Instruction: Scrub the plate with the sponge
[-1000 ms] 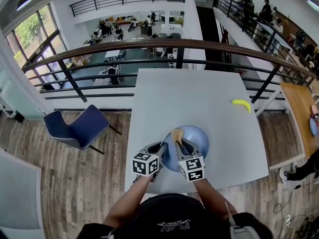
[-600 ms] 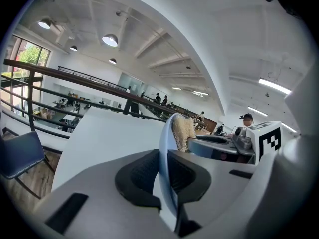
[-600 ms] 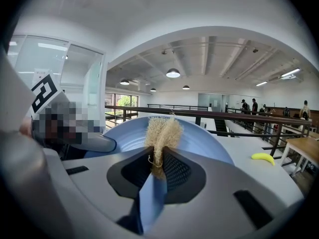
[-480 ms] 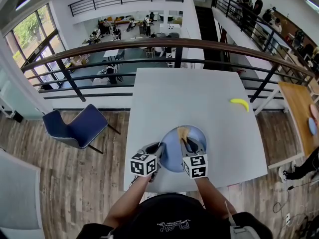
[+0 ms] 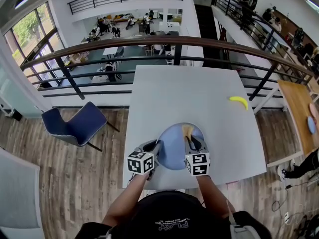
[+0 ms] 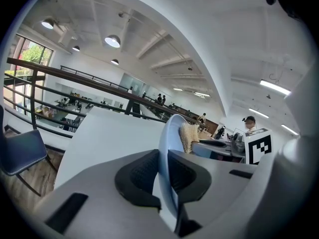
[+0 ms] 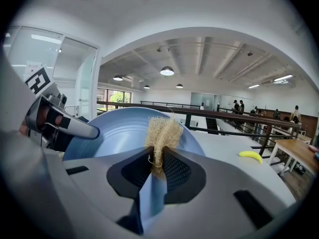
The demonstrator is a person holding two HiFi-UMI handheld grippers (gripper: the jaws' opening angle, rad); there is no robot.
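l gripper (image 5: pixel 155 147) on plate (image 5: pixel 174 153) rim, r gripper (image 5: pixel 192 142) w/ sponge (image 5: pixel 187 130), both nose-down

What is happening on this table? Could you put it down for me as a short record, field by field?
Place: white table beside a railing
Being cleaned: blue plate, tilted up
Holding it: left gripper, clamped on the plate's rim, its jaws having just been opening slightly
Scrubbing: right gripper, shut on a tan fibrous sponge
Contact: sponge at the plate's inner face, near its far rim
Bystander: yellow banana, far right of the table, apart from everything else
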